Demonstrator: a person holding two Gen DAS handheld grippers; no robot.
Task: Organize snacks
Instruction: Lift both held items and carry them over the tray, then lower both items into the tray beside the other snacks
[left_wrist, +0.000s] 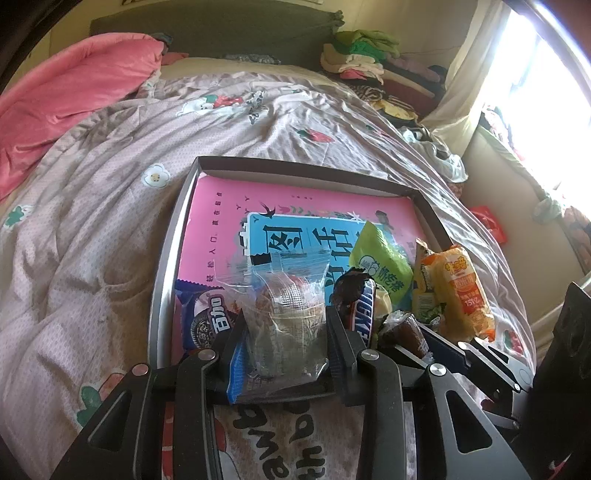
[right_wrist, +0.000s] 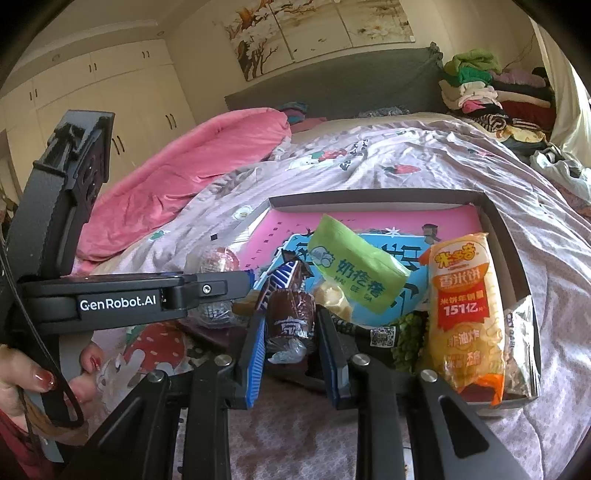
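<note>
A shallow cardboard box (left_wrist: 168, 236) with a pink and blue liner lies on the bed and holds snacks. My left gripper (left_wrist: 286, 325) is shut on a clear plastic snack bag (left_wrist: 284, 306) over the box's near edge. My right gripper (right_wrist: 290, 325) is shut on a small brown wrapped snack (right_wrist: 290, 314), which also shows in the left wrist view (left_wrist: 404, 328). In the box lie a Snickers bar (left_wrist: 360, 314), a green pouch (right_wrist: 356, 266), an orange rice cracker pack (right_wrist: 465, 314) and an Oreo pack (left_wrist: 207, 321).
The box (right_wrist: 513, 258) rests on a pale floral quilt (left_wrist: 92, 240). A pink duvet (left_wrist: 70, 103) lies at the far left. Piled clothes (left_wrist: 369, 62) sit by the headboard. A red bag (left_wrist: 489, 221) lies off the bed's right side.
</note>
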